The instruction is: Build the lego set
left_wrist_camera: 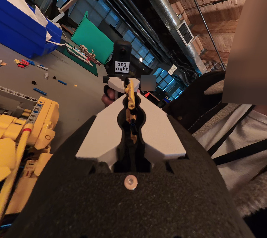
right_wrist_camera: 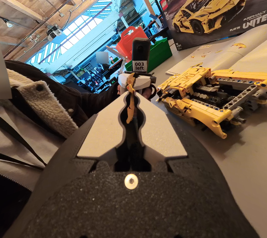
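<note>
Lego sub-assembly [left_wrist_camera: 131, 100], a slim yellow piece with black and blue pins, hangs in the air between the two grippers, which face each other tip to tip. The left gripper [left_wrist_camera: 130, 95] has its jaws closed on one end of that piece, and the right gripper [right_wrist_camera: 130, 95] has its jaws closed on the other end; each wrist view shows the yellow part running through its own narrow finger gap and into the white fingers of the opposite tool. A hand [left_wrist_camera: 109, 96] wraps the handle of the far gripper.

Beside the held piece, down on the grey table [right_wrist_camera: 216, 158], sits the half-built yellow car [right_wrist_camera: 202, 100], apart from both grippers, its grey beams and inner gears exposed. Beyond the car lies the open instruction booklet [right_wrist_camera: 231, 57], and behind that stands the set's box [right_wrist_camera: 209, 6]. On the car's other side, loose red, blue, black and white pins [left_wrist_camera: 36, 69] are scattered on the table, with a blue bin [left_wrist_camera: 21, 28] and a green bag [left_wrist_camera: 92, 40] farther off.
</note>
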### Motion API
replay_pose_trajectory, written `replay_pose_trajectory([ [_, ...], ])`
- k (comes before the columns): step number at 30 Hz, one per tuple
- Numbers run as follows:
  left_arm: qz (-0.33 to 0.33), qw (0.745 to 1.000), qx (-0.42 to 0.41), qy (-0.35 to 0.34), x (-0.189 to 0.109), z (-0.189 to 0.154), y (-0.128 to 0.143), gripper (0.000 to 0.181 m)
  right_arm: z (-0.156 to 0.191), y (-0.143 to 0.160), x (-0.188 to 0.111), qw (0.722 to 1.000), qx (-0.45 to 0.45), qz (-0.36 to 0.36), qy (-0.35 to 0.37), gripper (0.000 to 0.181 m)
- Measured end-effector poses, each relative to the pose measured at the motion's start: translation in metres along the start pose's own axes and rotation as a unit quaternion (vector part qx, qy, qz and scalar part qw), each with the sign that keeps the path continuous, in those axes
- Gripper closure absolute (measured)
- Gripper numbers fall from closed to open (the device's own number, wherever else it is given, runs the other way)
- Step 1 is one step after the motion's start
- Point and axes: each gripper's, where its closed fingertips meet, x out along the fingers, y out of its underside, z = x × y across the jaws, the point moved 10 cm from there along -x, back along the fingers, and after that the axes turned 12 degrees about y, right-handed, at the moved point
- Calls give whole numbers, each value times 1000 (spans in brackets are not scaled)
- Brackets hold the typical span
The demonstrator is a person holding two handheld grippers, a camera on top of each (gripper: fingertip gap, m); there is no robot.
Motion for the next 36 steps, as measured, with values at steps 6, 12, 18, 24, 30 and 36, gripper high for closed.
replay_pose_trajectory([
  [6, -1, 1000, -1, 11, 0, -1, -1, 175, 0, 1, 1, 999, 18, -10, -25, 177],
  [12, -14, 998, -32, 44, 2, -1, 1, 175, 7, 0, 1, 995, 34, -26, -92, 177],
  [18, -13, 999, -21, 24, 0, 1, 1, 175, 6, 0, 1, 997, 18, -26, -66, 179],
  [24, -9, 1000, -9, 2, -2, 2, -1, 175, 2, 0, 1, 999, 15, -25, -37, 176],
  [30, -6, 1000, -3, 6, -2, 0, -1, 175, 0, 2, 3, 1000, 7, -12, -5, 177],
  [36, -2, 1000, 3, 2, -1, 0, -2, 175, 1, 1, 1, 1000, 4, -14, -17, 179],
])
